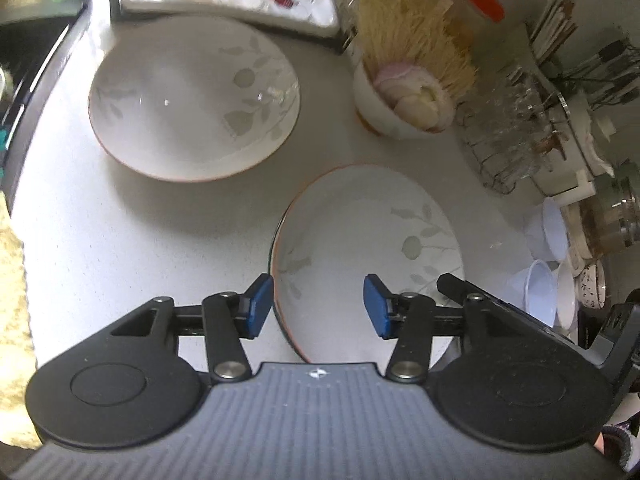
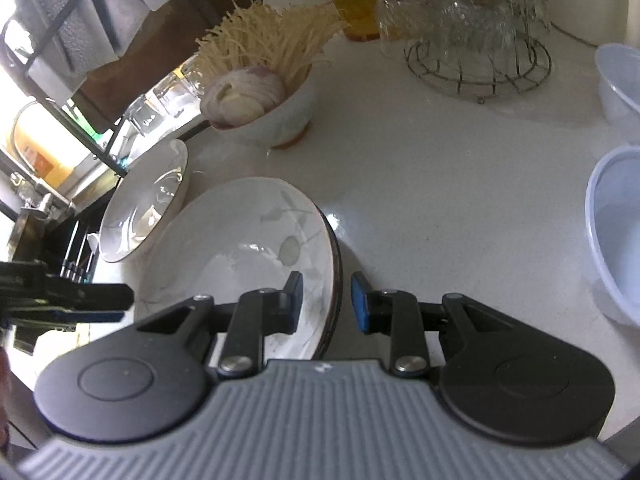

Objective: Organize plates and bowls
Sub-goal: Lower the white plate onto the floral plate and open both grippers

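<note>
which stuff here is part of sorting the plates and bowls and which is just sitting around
Part of the job:
- near plate, its rim between the right gripper's fingers
- far plate
- left gripper, open over the near plate

Just lying about:
- bowl of noodles and onion
- glasses on a wire rack
- plastic bowls

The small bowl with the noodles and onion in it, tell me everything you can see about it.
The small bowl is white, glossy and looks ceramic, with a rounded wall and an orange-brown foot. It stands upright on the white counter, behind the two leaf-patterned plates and left of the wire rack of glasses. A fan of pale dry noodles sticks up out of it, and peeled purple-white onion pieces rest against its near rim. Neither gripper touches it.
</note>
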Demonstrator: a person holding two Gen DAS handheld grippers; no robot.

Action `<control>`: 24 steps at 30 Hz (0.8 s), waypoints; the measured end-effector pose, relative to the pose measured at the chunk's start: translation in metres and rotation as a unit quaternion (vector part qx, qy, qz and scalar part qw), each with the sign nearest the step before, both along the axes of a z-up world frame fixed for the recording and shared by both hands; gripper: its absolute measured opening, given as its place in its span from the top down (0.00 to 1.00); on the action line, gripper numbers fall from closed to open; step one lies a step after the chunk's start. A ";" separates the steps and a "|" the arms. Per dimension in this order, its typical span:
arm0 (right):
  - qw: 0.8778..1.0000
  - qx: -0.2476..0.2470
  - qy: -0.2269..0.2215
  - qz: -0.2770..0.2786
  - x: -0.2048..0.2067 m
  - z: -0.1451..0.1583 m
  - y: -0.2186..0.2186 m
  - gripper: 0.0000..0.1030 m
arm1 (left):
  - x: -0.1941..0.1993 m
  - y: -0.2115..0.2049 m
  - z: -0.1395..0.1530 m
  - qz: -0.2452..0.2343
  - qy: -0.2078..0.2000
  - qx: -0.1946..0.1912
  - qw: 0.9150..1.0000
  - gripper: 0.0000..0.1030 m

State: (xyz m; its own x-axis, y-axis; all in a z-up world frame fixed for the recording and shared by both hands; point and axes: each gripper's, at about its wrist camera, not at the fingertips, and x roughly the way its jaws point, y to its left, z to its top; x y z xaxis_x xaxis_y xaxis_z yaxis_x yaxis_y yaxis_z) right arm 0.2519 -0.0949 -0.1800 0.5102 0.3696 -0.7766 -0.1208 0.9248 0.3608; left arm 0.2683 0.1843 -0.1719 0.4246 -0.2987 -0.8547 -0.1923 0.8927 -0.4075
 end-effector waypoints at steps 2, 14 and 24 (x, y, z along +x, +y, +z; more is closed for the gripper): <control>1.000 -0.006 -0.014 0.001 -0.001 0.009 0.000 0.70 | -0.003 0.000 0.010 0.004 -0.012 0.005 1.000 0.46; 0.996 -0.007 -0.091 0.021 -0.021 0.082 -0.005 0.71 | -0.020 -0.026 0.097 -0.030 -0.116 0.056 0.991 0.46; 0.987 0.003 -0.162 0.016 -0.054 0.130 -0.011 0.71 | -0.044 -0.044 0.130 -0.027 -0.165 0.108 0.980 0.46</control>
State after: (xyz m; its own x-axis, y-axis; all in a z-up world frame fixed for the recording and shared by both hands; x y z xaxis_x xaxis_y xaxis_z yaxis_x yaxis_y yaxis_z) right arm 0.1984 -0.1060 -0.0497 0.7187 0.3940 -0.5729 -0.2595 0.9164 0.3046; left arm 0.2241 0.1399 -0.0416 0.6766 -0.1553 -0.7198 -0.0321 0.9704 -0.2395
